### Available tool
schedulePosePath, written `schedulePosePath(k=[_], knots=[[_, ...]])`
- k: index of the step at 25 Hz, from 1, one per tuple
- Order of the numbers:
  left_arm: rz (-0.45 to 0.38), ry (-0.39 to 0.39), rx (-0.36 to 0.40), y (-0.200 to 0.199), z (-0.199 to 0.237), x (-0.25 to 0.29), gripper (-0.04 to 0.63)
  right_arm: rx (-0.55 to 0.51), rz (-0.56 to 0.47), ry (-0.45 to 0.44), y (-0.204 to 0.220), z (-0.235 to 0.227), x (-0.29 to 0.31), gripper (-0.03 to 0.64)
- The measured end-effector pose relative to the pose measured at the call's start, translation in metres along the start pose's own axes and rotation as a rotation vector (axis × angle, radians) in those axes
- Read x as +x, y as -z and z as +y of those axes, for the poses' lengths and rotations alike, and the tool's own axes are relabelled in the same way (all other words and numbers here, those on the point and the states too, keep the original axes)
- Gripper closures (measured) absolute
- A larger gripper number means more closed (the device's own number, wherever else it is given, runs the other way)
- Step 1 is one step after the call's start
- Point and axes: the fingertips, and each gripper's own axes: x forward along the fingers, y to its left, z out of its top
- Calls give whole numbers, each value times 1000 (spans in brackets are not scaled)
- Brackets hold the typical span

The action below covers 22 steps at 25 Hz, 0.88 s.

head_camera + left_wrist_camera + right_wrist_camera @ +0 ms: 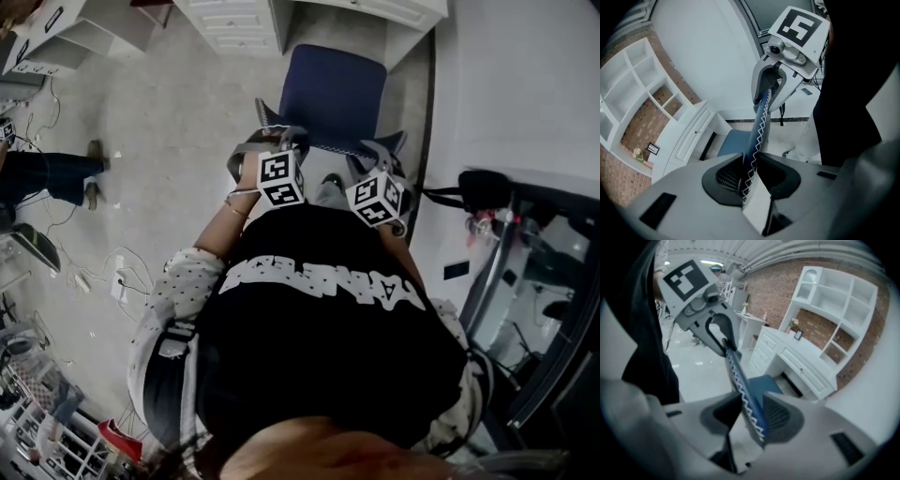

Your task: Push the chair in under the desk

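Note:
The chair has a blue seat (333, 94) and a blue backrest (328, 145) edged with white zigzag stitching. It stands in front of the white desk (380, 11), with the seat facing the desk's opening. My left gripper (274, 141) is shut on the left end of the backrest's top edge, and my right gripper (386, 152) is shut on the right end. In the left gripper view the backrest edge (757, 136) runs from my left gripper (750, 171) up to the right gripper (765, 93). In the right gripper view the backrest edge (740, 385) sits between the pads of my right gripper (750, 416).
White drawers (234, 23) stand left of the desk opening. A white wall (511, 84) and black equipment (548, 281) lie to the right. A person's legs (52, 173) and floor cables (108, 279) are at the left. White shelves (839, 305) back onto brick.

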Motion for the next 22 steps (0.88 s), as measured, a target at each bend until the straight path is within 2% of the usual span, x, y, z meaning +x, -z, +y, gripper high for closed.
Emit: schedulePosePath(k=[22], knots=[[23, -14, -24, -20, 24, 19, 472, -64, -27, -14, 5, -36, 9, 460]])
